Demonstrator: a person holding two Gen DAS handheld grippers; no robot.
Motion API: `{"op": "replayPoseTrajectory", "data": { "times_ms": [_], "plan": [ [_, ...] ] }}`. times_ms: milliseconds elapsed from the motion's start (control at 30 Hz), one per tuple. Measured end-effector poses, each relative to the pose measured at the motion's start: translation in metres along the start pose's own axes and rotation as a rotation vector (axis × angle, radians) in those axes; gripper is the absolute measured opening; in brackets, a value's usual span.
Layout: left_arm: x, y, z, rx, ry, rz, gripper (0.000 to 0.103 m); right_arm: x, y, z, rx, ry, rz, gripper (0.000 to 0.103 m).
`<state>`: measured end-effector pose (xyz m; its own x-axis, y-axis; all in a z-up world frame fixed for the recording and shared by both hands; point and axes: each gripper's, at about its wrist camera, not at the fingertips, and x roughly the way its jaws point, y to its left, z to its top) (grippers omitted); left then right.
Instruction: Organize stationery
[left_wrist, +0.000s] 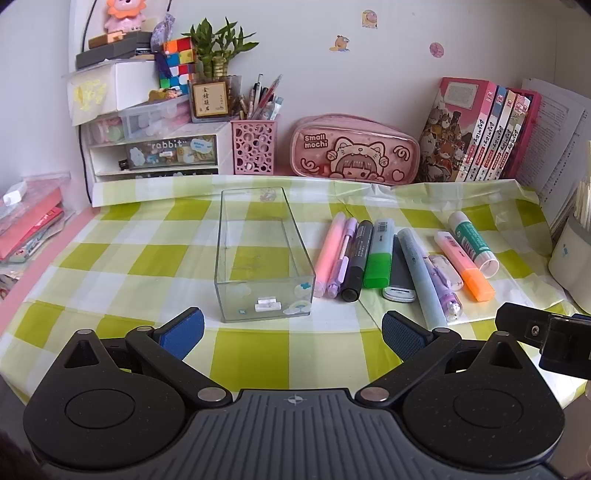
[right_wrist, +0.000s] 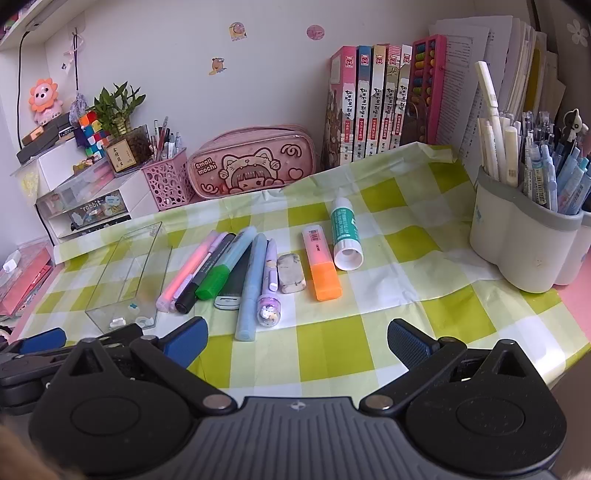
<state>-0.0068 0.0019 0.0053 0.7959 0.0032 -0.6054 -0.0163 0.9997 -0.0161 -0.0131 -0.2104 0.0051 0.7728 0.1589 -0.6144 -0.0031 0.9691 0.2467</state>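
Tabletop, green-check cloth, fills mid frame. Clear acrylic box, ctr, w/ nothing inside. Row of stationery right of box: pink highlighter, green highlighter, glue stick, orange highlighter, eraser. Left hand-held gripper & right hand-held gripper, btm frame: both spread wide, holding nothing.

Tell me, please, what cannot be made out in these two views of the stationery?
- Flat dark item, both views: mostly hidden under the green highlighter and blue pen.
- Glue stick label: print too small.
- Desk's right side, left wrist view: cut off by the edge.
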Motion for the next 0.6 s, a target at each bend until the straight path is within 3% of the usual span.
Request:
{"op": "replayPoseTrajectory", "data": {
  "times_ms": [600],
  "plan": [
    [0.0007,0.0004,0.0020,-0.002,0.002,0.012,0.098,-0.0020,-0.0010,0.0011,-0.005,-0.005,-0.001,0.103]
  ]
}}
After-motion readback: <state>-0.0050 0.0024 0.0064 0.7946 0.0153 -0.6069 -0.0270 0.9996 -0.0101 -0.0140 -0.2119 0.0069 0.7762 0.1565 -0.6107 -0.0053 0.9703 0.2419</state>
